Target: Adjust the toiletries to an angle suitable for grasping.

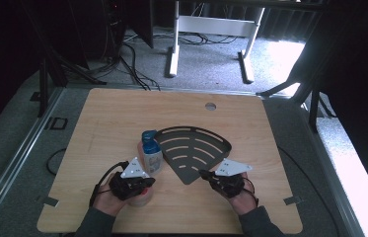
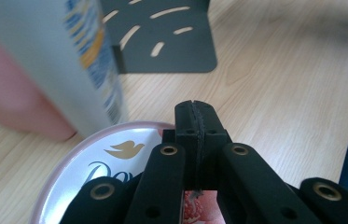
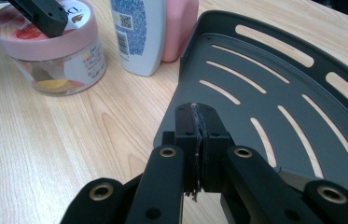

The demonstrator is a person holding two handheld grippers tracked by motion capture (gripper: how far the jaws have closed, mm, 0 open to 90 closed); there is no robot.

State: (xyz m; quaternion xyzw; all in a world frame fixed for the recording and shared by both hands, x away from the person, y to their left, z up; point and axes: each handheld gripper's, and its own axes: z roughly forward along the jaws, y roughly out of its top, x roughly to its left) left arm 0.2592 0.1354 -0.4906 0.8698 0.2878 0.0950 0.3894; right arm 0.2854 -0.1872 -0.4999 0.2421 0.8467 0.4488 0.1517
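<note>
- The left gripper [image 2: 194, 112] hangs just over a round jar [image 2: 115, 158] with a pink lid. Its two black fingers are pressed flat together, with nothing between them.
- The jar lid shows a gold bird and the start of a blue word, "Do". A picture of red fruit is on the lid too.
- From the right gripper view, the jar [image 3: 50, 51] is see-through at the side and stands on the wooden worktop [image 3: 36, 149]. The left gripper's black tip [image 3: 41, 14] is right over its lid.
- Just beside the jar stands a white bottle [image 3: 139, 32] with blue print, a square code and a bar code. The words on it are too small to read.
- A pink bottle [image 3: 178, 25] stands behind the white one, touching it.
- From above, the white bottle [image 1: 152, 158] has a blue cap.
- The right gripper [image 3: 200, 116] also has its fingers squeezed shut on nothing. It sits over the near corner of a dark grey tray [image 3: 265, 93] shaped like a fan, with long curved slots.
- The tray [image 1: 191, 148] lies flat in the middle of the worktop, right next to the bottles.
</note>
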